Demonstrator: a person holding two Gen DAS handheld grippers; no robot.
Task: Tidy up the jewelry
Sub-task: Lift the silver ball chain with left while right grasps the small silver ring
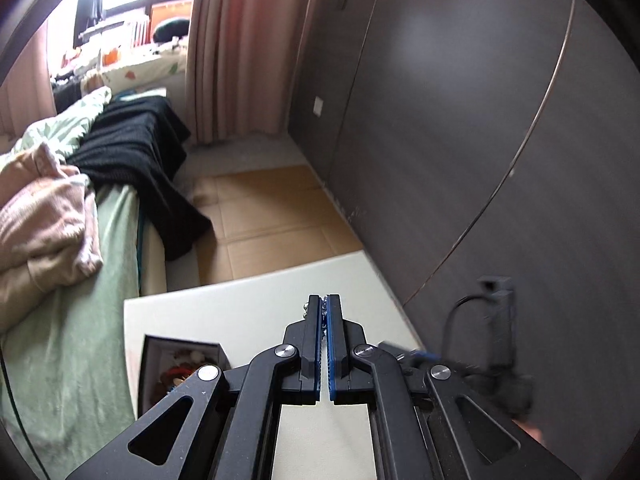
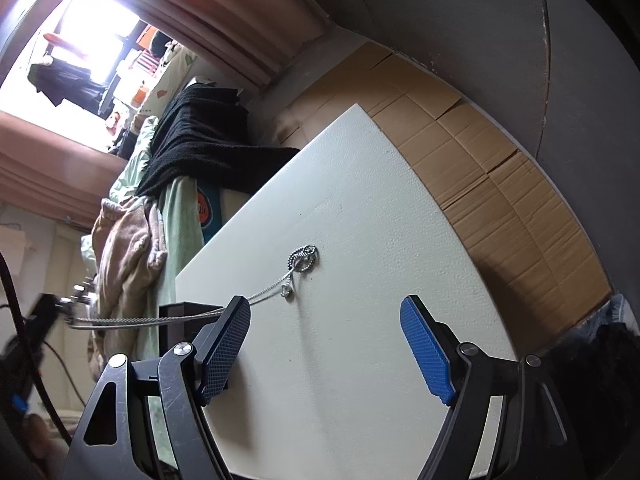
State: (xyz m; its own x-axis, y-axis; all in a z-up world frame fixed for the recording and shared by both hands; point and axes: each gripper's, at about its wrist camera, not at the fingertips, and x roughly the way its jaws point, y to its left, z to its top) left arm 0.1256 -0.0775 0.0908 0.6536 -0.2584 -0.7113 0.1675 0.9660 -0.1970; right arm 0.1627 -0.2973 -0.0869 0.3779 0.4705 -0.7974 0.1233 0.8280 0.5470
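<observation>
Left claw (image 1: 324,308) pinches a silver chain (image 2: 256,294), its end hidden between pads.

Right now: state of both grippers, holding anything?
Left gripper: shut on the silver chain, one end pinched between its pads.
Right gripper: open, holding nothing, above the white table.

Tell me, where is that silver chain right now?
In the right wrist view the silver chain has a coiled end resting mid white table; the rest stretches left off the edge toward the shut left gripper, passing the open right gripper.
</observation>
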